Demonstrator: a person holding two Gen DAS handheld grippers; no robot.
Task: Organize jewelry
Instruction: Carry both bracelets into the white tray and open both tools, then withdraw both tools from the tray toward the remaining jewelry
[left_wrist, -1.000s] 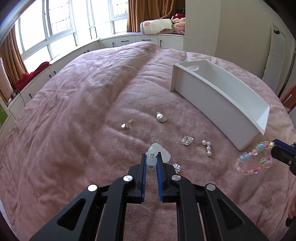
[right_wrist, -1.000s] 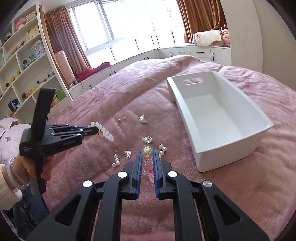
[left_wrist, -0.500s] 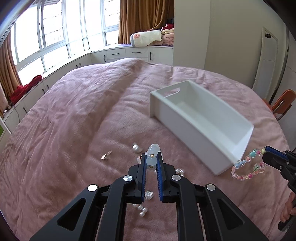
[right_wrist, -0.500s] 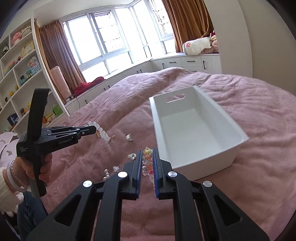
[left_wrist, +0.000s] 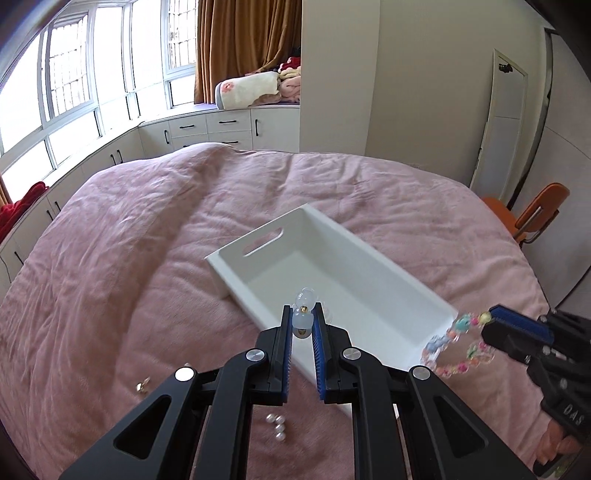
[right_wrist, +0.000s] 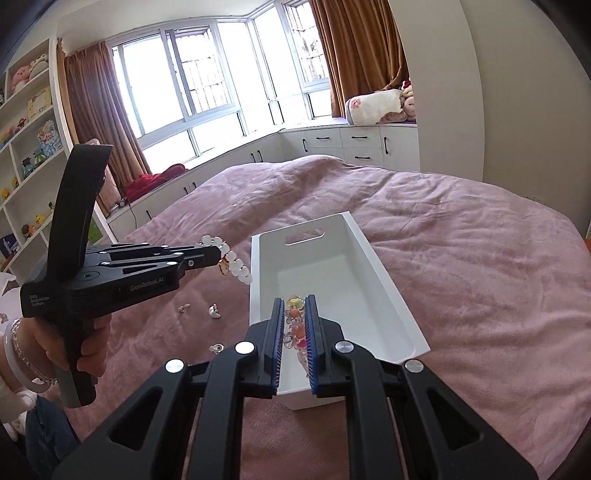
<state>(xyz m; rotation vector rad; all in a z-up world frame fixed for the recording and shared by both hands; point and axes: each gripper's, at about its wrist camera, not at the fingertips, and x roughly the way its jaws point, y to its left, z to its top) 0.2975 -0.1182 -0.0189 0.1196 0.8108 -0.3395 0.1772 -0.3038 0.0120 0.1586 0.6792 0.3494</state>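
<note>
A white tray (left_wrist: 373, 266) (right_wrist: 391, 295) lies on the pink bedspread, its inside bare. My left gripper (left_wrist: 302, 325) is shut on a white bead bracelet (left_wrist: 303, 317), held above the tray's near edge. From the right wrist view the same bracelet (right_wrist: 236, 264) dangles beside the tray's left wall. My right gripper (right_wrist: 294, 314) is shut on a colourful bead bracelet (right_wrist: 295, 328) over the tray's near end. That colourful bracelet (left_wrist: 454, 347) hangs in a loop at the tray's right corner in the left wrist view.
Loose pieces lie on the bedspread: a pearl cluster (left_wrist: 277, 428), a small gold earring (left_wrist: 142, 386), silver pieces (right_wrist: 214, 312). A person's hand (right_wrist: 88, 347) grips the left tool. An orange chair (left_wrist: 532, 214) stands beyond the bed's right side.
Both grippers rose from the scattered jewelry and moved over the tray, each carrying its bracelet. The tray now sits right under the fingertips in both views.
</note>
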